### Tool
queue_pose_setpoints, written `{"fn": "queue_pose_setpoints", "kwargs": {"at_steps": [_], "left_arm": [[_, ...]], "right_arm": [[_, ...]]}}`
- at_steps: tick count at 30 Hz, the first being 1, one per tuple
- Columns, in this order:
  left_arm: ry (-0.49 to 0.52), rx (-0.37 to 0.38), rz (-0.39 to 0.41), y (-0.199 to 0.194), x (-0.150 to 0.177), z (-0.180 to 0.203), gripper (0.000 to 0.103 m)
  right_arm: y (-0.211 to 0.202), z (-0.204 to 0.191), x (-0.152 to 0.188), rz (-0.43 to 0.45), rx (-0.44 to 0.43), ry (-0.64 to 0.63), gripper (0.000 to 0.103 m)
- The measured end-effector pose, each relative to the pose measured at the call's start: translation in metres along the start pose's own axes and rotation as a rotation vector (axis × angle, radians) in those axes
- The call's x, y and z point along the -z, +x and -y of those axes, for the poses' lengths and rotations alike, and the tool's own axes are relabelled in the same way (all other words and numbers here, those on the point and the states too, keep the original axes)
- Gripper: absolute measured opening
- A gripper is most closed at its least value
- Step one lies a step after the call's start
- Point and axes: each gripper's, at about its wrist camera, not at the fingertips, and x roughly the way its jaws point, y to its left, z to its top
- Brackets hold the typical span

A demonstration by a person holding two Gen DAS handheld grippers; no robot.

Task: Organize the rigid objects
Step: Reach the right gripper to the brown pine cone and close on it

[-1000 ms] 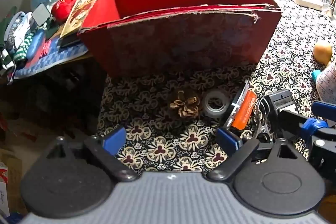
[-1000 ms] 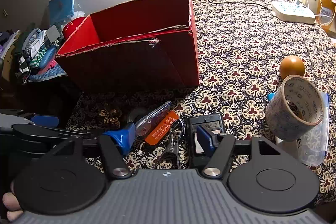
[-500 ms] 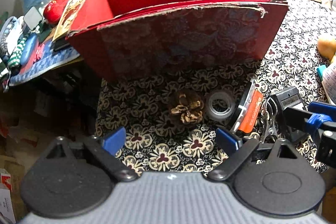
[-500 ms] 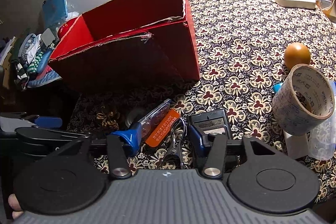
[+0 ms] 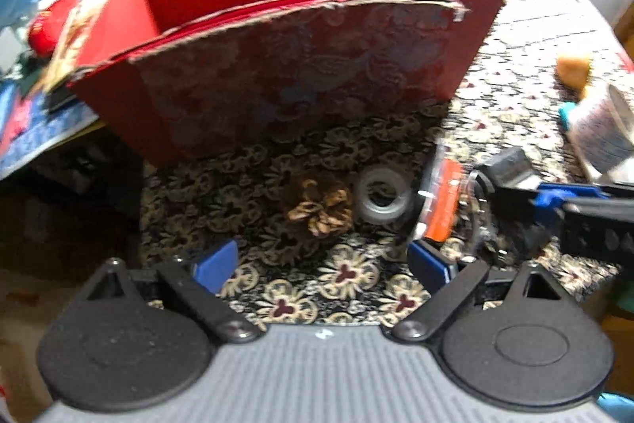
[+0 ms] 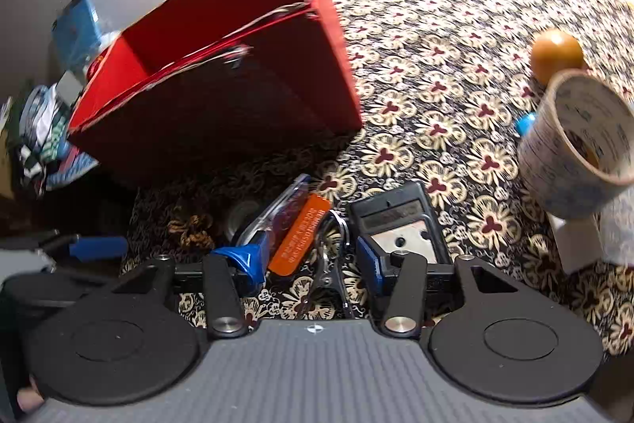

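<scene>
two tools closing in on the clutter before the red box

the things to be sorted lie in a short row on the flower-patterned cloth of the surface [image 6: 436, 74], just in front of the open red cardboard box [image 5: 285, 82]: a brown pine cone [image 5: 319, 209], beside it a clear roll of tape [image 5: 382, 193], then a clear case with an orange label [image 6: 295, 224], a shiny metal clip [image 6: 331, 256] and a black rectangular device with a grey panel [image 6: 400, 224]. they sit close to the box, likely so each is a short carry over its torn front edge.

the left tool [image 5: 323, 264] hangs low over the cloth with its blue pads spread wide and nothing between them; the pine cone lies just ahead of the gap, so i judge that to be its target. the right tool [image 6: 313, 264] is at a middling spread and also empty, its pads straddling the metal clip, with the orange-labelled case touching or just beside its left pad and the black device by its right one.

off to the right stand a patterned paper cup [image 6: 578, 145] and a round orange fruit [image 6: 556, 54], well apart from the row.

compared with a second ago, both tools have pushed forward and lower: the box looms larger, and the right tool's pads have drawn closer together around the clip.
</scene>
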Motion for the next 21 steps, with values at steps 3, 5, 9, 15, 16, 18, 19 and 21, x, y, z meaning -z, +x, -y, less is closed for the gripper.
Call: {"fn": "queue_pose_setpoints", "kwargs": {"at_steps": [3,5,9,15,16,18,19,21], "left_arm": [[0.024,0.075,0.056,-0.003,0.004,-0.003,0.092],[0.044,0.126,0.074,-0.003,0.006,-0.002,0.092],[0.071,0.243,0.103,-0.002,0.014,0.001,0.092],[0.031,0.258,0.104,0.007,0.022,-0.008,0.090],[0.014,0.236,0.116,0.007,0.020,-0.011,0.090],[-0.005,0.220,0.131,0.009,0.018,-0.016,0.090],[-0.012,0.214,0.137,0.012,0.017,-0.017,0.090],[-0.020,0.201,0.142,0.017,0.016,-0.019,0.090]], "right_arm": [[-0.002,0.013,0.000,0.003,-0.022,0.072,0.032],[-0.003,0.022,-0.001,0.001,-0.030,0.113,0.031],[-0.002,0.035,-0.005,-0.007,-0.104,0.179,0.029],[0.010,0.024,-0.019,-0.049,-0.264,0.120,0.026],[0.013,0.018,-0.024,-0.050,-0.296,0.094,0.026],[0.019,0.003,-0.031,-0.058,-0.340,0.030,0.026],[0.024,-0.004,-0.035,-0.070,-0.361,0.000,0.026],[0.033,-0.019,-0.041,-0.093,-0.387,-0.052,0.026]]}}
